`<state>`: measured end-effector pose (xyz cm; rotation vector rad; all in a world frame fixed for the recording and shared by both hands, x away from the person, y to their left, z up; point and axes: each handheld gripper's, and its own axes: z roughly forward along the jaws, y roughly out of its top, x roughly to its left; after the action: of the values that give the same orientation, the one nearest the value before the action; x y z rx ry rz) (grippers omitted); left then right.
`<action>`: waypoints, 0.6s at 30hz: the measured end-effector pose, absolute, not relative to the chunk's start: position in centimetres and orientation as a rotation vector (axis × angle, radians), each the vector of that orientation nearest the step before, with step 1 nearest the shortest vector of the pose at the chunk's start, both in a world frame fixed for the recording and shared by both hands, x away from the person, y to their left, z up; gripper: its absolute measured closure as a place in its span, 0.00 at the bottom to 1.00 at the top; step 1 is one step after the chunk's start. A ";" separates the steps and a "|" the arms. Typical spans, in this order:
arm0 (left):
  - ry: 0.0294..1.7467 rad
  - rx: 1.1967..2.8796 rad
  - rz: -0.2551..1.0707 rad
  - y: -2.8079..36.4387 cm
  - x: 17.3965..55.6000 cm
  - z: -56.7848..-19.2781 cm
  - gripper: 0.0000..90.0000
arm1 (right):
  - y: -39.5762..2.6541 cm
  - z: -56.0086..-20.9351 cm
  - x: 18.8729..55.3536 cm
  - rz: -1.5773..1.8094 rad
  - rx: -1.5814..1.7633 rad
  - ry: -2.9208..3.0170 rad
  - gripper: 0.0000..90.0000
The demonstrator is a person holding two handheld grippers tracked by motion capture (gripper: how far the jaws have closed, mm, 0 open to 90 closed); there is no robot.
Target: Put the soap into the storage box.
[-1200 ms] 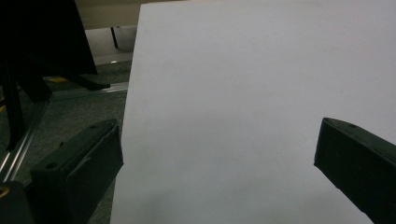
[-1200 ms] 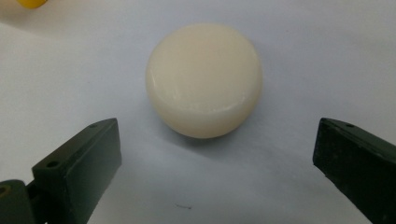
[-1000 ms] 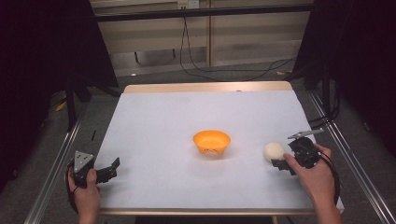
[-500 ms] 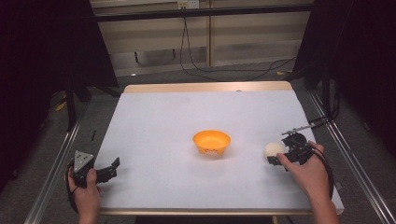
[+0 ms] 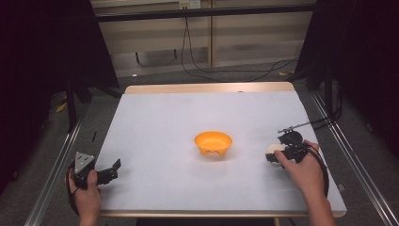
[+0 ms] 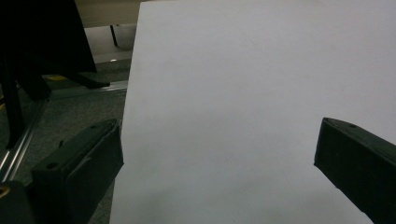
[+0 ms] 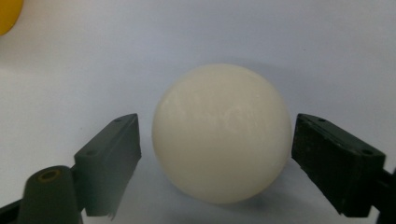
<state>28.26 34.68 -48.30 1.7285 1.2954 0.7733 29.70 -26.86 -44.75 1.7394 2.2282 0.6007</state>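
Note:
A cream-white ball (image 5: 272,149) rests on the white table (image 5: 188,117), right of an orange bowl (image 5: 213,141). My right gripper (image 5: 274,153) lies low at the ball, held by a hand coming in from the lower right. In the right gripper view the ball (image 7: 219,133) sits between the two black jaws of that gripper (image 7: 217,127). Those jaws have just been closing; a thin gap remains on the left side and almost none on the right. My left gripper (image 5: 113,170) rests near the table's front left corner. In its own view it (image 6: 215,140) stands open over bare tabletop.
The orange bowl's edge shows as a yellow patch (image 7: 7,14) at the top left of the right gripper view. Metal rails (image 5: 61,160) run along both sides of the table. Cables (image 5: 211,70) lie on the floor beyond the far edge.
My right gripper has slid left up to the ball and its jaws have narrowed around it. The left gripper and the bowl have stayed put.

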 end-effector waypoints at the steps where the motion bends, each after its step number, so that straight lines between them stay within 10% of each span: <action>1: 1.295 1.728 0.773 34.7 28.3 -48.3 0.01 | -26.9 -44.7 29.7 0.601 1.739 2.228 0.18; 18: 1.295 1.731 0.771 34.7 28.3 -48.3 0.01 | -26.9 -45.0 30.5 0.612 1.852 2.172 0.26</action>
<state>28.29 34.71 -48.29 1.7314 1.2952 0.7708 30.47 -26.87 -45.02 1.8520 2.1716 0.6118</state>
